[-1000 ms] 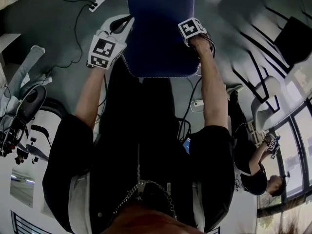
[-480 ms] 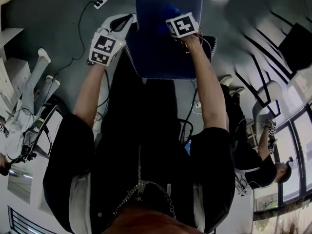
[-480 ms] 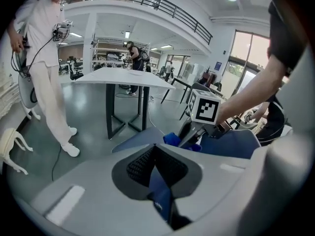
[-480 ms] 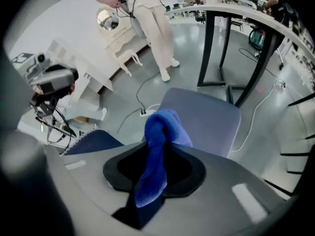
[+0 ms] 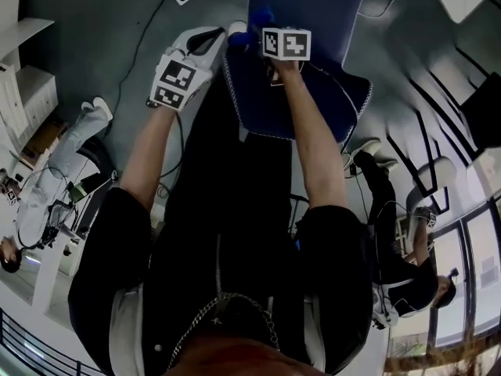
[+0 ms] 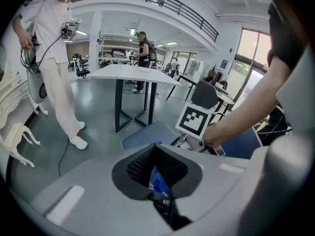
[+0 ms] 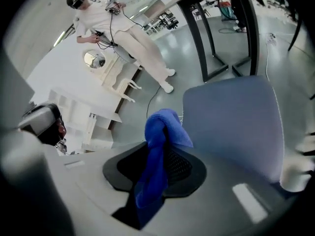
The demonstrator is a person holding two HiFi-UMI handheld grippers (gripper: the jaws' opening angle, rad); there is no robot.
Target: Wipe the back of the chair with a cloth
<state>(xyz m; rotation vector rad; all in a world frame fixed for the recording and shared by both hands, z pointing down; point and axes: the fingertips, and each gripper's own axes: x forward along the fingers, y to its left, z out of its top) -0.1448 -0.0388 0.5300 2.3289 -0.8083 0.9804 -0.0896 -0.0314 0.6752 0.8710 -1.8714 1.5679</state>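
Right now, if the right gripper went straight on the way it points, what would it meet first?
Most likely the chair back, near its edge: the cloth clamped in the right gripper leads just beside that edge. Depth is unclear, so it could slip past toward the floor.

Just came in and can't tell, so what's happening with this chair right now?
A person holds a gripper in each hand over a blue chair. The right gripper is shut on a blue cloth, held close to the chair's back; contact is unclear. The left gripper sits at the chair's edge, jaws together on a small blue scrap.
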